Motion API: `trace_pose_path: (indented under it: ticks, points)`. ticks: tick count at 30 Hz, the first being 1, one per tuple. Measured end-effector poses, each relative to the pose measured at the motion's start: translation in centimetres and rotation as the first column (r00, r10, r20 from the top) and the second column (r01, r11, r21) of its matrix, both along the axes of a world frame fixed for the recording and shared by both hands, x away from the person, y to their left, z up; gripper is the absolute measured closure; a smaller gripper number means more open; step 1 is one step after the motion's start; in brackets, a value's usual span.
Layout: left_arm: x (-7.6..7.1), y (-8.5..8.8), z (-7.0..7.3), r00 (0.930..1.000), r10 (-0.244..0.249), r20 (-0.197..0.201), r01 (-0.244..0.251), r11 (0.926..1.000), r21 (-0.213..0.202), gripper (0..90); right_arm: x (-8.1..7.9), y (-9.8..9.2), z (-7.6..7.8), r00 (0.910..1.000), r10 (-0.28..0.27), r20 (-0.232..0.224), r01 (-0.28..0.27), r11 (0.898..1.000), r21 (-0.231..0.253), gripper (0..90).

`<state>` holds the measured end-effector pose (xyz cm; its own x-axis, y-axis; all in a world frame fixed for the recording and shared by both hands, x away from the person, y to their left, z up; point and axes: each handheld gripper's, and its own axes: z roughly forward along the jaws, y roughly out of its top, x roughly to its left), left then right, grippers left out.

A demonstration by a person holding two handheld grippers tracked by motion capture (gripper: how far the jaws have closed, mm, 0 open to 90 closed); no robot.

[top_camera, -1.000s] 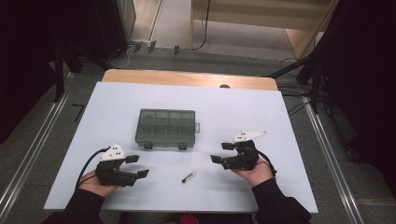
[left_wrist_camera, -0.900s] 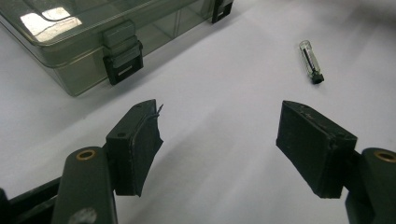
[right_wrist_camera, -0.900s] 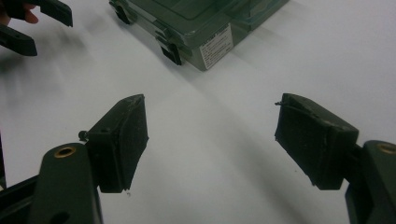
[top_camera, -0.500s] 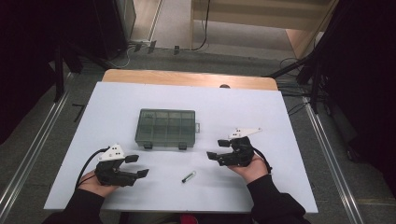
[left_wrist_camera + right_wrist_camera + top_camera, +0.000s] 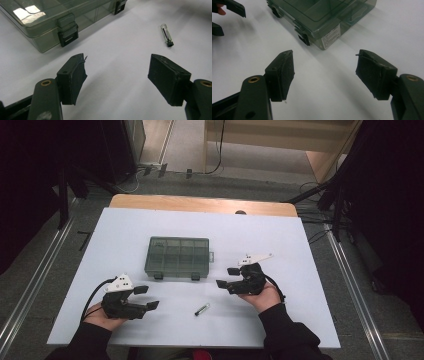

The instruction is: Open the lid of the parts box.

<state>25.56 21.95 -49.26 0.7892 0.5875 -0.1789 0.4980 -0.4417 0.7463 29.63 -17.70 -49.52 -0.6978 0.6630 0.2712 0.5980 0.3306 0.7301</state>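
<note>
A clear green compartment box (image 5: 177, 256) lies shut in the middle of the white table (image 5: 150, 220), its two black latches facing me. A small clear tube with a black end (image 5: 202, 309) lies on the table in front of it. My left gripper (image 5: 146, 297) rests at the front left, open and empty, pointing right toward the tube (image 5: 166, 35); the box (image 5: 50, 17) is ahead to its left. My right gripper (image 5: 227, 277) sits at the box's right front corner (image 5: 329, 22), open with nothing between its jaws, which have just been closing a little.
A wooden strip (image 5: 200, 204) borders the table's far edge. Metal rails (image 5: 350, 285) run along both sides on the floor, with cables and dark stands beyond. The left gripper's jaws (image 5: 227, 15) appear far off in the right gripper view.
My right gripper has moved left and slightly forward, toward the box's right front corner. The left hand has stayed put.
</note>
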Motion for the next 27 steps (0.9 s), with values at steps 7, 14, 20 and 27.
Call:
trace_pose_path:
  ticks: [7, 14, 20, 27]
  points:
    - [0.0, 0.0, 0.0, 1.0000, 0.002, 0.003, -0.002, 1.0000, 0.002, 29.5, 0.5, 0.6, 0.0, 0.9999, 0.011, -0.004, -0.010, 1.000, 0.002, 33.9]
    - [0.0, 0.0, 0.0, 1.0000, 0.001, 0.003, -0.001, 1.0000, 0.002, 29.5, 1.0, 1.4, 0.1, 0.9991, 0.034, -0.025, -0.034, 0.999, 0.001, 48.7]
    - [0.0, 0.0, 0.0, 1.0000, 0.001, 0.002, -0.001, 1.0000, 0.002, 29.5, 1.3, 2.0, -0.2, 0.9978, 0.051, -0.043, -0.052, 0.999, -0.013, 64.4]
    - [0.0, -0.1, -0.1, 1.0000, 0.003, 0.001, -0.003, 1.0000, 0.001, 29.5, 2.0, 2.3, -0.3, 0.9933, 0.072, -0.091, -0.072, 0.997, -0.002, 85.4]
